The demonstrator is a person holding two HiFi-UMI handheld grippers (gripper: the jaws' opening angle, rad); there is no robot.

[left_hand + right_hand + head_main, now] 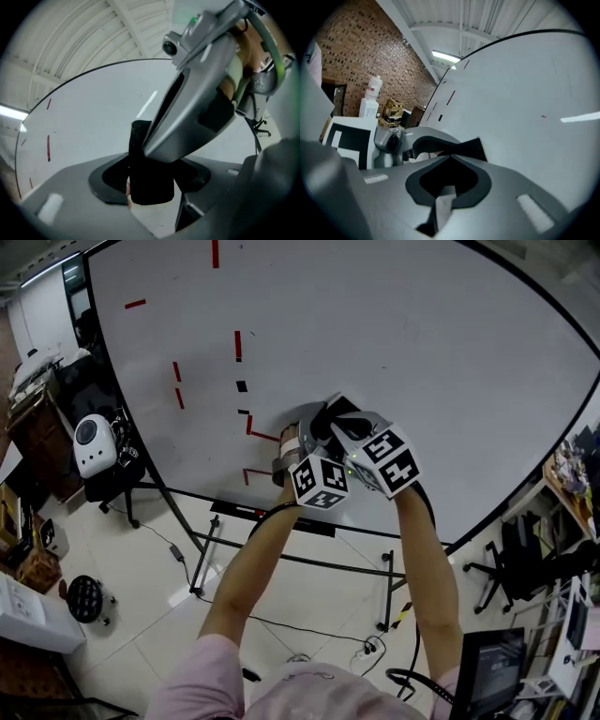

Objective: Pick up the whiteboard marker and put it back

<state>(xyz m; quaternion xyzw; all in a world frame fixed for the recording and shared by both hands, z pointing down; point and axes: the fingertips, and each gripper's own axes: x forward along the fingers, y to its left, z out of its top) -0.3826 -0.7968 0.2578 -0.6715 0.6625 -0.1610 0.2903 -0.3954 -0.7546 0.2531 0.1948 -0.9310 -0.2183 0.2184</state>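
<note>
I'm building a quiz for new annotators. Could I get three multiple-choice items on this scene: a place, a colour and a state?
1. Where are the two grippers?
A. Far apart at the board's edges
B. Side by side before the board's lower middle
C. Down at the floor

2. The short marks on the whiteboard are:
A. Red and black
B. Green only
C. Blue and yellow

3. The whiteboard:
A. Lies flat on a table
B. Stands on a floor frame
C. Is rolled up

Answers:
1. B: the left gripper and right gripper sit together before the whiteboard.
2. A: red marks and a black mark show.
3. B: its frame reaches the floor.
</note>
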